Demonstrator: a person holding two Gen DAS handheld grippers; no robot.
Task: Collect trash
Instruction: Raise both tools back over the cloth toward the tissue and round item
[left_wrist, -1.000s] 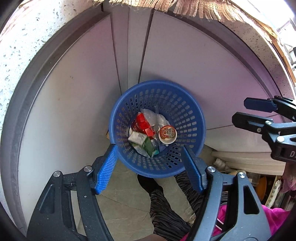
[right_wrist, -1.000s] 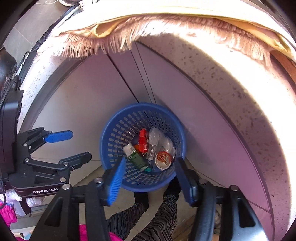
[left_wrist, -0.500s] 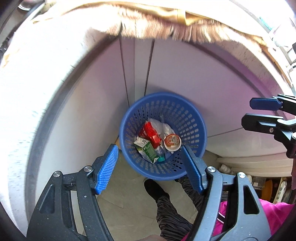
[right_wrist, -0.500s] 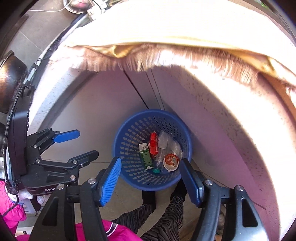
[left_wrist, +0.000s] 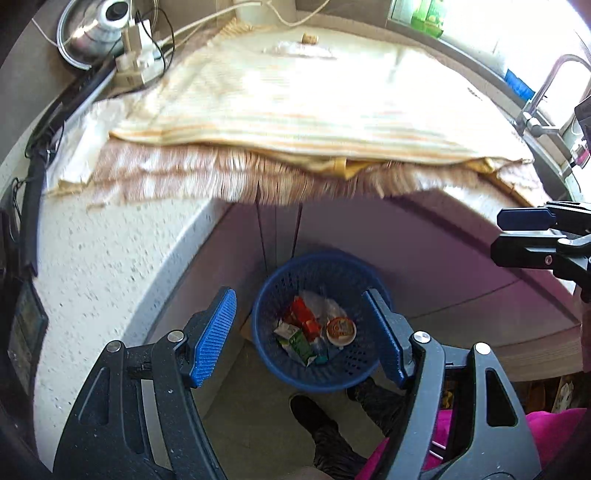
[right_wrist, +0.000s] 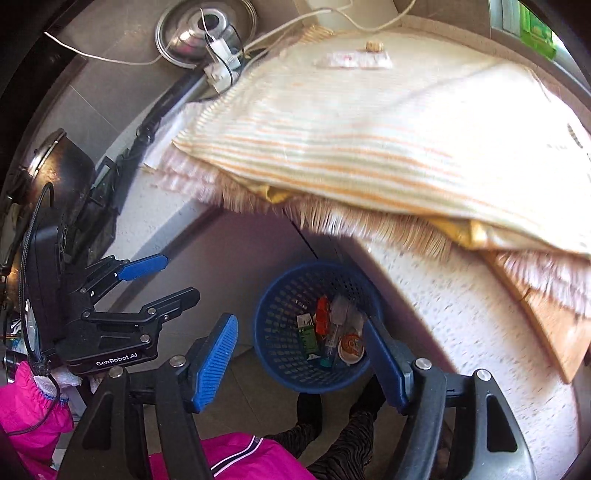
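A blue plastic basket (left_wrist: 280, 288) (right_wrist: 280, 295) stands on the floor against the cabinet doors. Inside lie a red carton (left_wrist: 304, 317), a green-and-white carton (left_wrist: 297, 341) (right_wrist: 307, 332), a round cup lid (left_wrist: 340, 328) (right_wrist: 351, 345) and clear plastic wrap. My left gripper (left_wrist: 306, 334) hangs high above the basket, open, nothing between its fingers. My right gripper (right_wrist: 301, 356) is also above it, jaws opening and empty. Each gripper shows in the other's view: the left gripper (right_wrist: 155, 280) at the left, the right gripper (left_wrist: 517, 232) at the right edge.
A speckled white counter (left_wrist: 110, 266) juts out over the basket, covered by a striped, fringed cloth (left_wrist: 295, 110). A white wrapper (right_wrist: 352, 59) and a small cork-like piece (right_wrist: 375, 45) lie on the cloth. A steel pot lid (left_wrist: 88, 33), cables and a faucet (left_wrist: 550, 85) sit further back. The person's feet (left_wrist: 317, 417) stand by the basket.
Both grippers have risen well above the basket, so the counter top and cloth have come into view. The right gripper's jaws have spread wider. The basket's contents have not moved.
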